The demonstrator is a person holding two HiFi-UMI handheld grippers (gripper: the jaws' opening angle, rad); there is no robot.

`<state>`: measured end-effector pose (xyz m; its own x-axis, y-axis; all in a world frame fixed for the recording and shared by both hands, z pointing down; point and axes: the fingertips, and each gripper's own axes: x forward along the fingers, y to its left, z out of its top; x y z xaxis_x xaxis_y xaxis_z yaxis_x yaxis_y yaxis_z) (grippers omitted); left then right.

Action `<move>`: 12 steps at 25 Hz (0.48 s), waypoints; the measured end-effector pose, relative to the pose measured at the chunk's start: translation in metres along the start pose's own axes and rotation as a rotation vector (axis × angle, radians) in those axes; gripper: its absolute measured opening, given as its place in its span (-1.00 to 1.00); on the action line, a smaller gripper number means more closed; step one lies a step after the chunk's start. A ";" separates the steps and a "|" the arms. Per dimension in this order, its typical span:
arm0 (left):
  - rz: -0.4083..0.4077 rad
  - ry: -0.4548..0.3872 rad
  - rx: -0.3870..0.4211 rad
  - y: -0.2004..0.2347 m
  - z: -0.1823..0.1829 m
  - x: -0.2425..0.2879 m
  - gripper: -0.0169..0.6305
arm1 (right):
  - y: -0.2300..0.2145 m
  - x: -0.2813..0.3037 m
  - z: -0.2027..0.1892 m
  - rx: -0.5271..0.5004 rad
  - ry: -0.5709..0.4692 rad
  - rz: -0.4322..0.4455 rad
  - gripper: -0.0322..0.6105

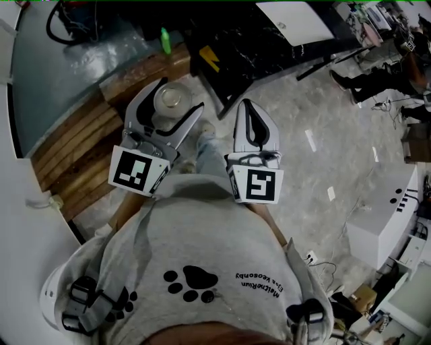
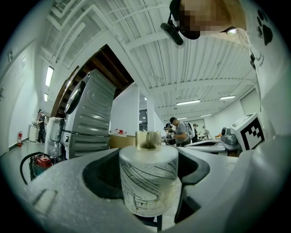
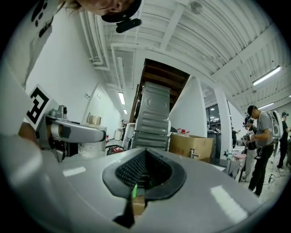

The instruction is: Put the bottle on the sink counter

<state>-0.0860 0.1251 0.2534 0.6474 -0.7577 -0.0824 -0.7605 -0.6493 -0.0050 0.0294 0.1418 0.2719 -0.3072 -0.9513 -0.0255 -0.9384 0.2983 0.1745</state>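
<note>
Marbled floor (image 1: 337,148); left tongs (image 1: 178,98) seemingly clasp half-hidden bottle (image 2: 149,177).

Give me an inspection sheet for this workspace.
Surface: dark veined counter ahead; sink not made out.
Job's things: bottle, upright, clamped in the left gripper, off any surface.
Clutter: cardboard box; white sheet on the counter.
Grippers: left shut on bottle; right gripper shut, empty.
Cables: black cable coil beyond the wooden slats.
Surroundings: people standing farther off.

White bottle (image 2: 148,179) with black line drawing, grey sweatshirt (image 1: 202,236)
</note>
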 end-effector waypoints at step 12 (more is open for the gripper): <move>0.064 0.004 -0.010 0.057 -0.014 0.081 0.11 | -0.034 0.114 -0.010 0.016 0.001 0.099 -0.89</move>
<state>-0.0761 0.0260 0.2608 0.5977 -0.7980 -0.0779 -0.7999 -0.6000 0.0097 0.0277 0.0226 0.2734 -0.3983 -0.9172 -0.0077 -0.9059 0.3921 0.1602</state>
